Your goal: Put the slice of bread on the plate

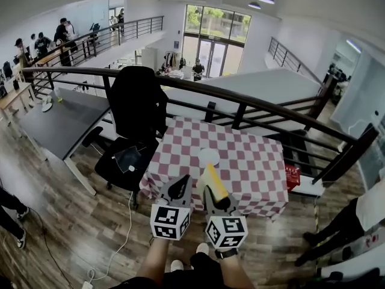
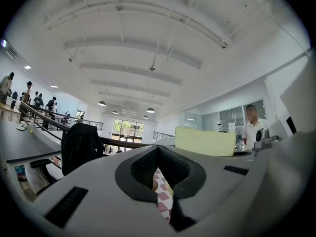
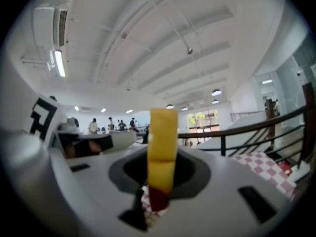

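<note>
A small white plate point(image 1: 209, 156) sits near the front edge of the table point(image 1: 252, 167), which has a red-and-white checked cloth. My right gripper point(image 1: 212, 192) is shut on a yellow slice of bread point(image 1: 211, 180). The slice stands upright just short of the plate. In the right gripper view the slice point(image 3: 163, 142) shows edge-on between the jaws of the right gripper point(image 3: 158, 184). My left gripper point(image 1: 179, 189) hangs beside it on the left, shut and holding nothing. In the left gripper view, the left gripper point(image 2: 161, 185) leaves only a thin slit, and the slice point(image 2: 205, 141) shows broadside at the right.
A black office chair point(image 1: 135, 122) draped with a jacket stands at the table's left. A dark railing point(image 1: 240, 104) runs behind the table. A red object point(image 1: 292, 176) lies at the table's right side. A person point(image 1: 352, 221) stands at the right.
</note>
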{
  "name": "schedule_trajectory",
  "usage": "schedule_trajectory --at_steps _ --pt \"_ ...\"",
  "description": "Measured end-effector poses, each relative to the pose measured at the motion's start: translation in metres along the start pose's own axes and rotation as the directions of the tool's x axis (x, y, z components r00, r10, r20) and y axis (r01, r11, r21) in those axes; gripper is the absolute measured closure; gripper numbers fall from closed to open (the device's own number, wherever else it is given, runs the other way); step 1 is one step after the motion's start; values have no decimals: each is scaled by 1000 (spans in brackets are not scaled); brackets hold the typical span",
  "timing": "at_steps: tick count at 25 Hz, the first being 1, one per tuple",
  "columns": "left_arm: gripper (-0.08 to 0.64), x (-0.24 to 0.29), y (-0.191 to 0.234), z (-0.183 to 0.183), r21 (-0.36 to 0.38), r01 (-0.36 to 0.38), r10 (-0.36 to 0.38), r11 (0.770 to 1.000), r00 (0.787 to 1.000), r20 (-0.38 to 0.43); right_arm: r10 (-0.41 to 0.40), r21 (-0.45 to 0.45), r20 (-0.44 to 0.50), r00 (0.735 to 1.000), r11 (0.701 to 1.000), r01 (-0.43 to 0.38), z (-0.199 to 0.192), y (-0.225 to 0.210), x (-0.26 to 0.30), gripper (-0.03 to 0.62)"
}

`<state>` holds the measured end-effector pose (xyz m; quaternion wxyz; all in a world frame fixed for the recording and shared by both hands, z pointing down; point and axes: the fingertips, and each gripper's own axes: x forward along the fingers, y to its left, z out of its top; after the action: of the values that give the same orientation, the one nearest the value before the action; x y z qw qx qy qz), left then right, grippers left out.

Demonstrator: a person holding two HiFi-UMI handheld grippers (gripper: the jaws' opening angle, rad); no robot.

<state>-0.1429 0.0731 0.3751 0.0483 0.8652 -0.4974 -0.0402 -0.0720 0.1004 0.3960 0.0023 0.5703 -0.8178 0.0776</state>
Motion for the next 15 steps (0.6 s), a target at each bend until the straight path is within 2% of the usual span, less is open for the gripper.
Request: schedule_trajectory --at_steps 4,9,15 --pt "541 18 -5 -10 -18 16 -16 1000 1000 -6 -25 25 -13 1000 999 26 -15 -15 4 497" --pt "541 45 6 -17 -9 9 -9 1000 1000 -25 -73 33 -16 997 997 74 -12 -49 30 497" --pt "541 90 26 0 21 -21 21 1000 1000 -7 -66 34 9 998 997 66 6 -79 74 497"
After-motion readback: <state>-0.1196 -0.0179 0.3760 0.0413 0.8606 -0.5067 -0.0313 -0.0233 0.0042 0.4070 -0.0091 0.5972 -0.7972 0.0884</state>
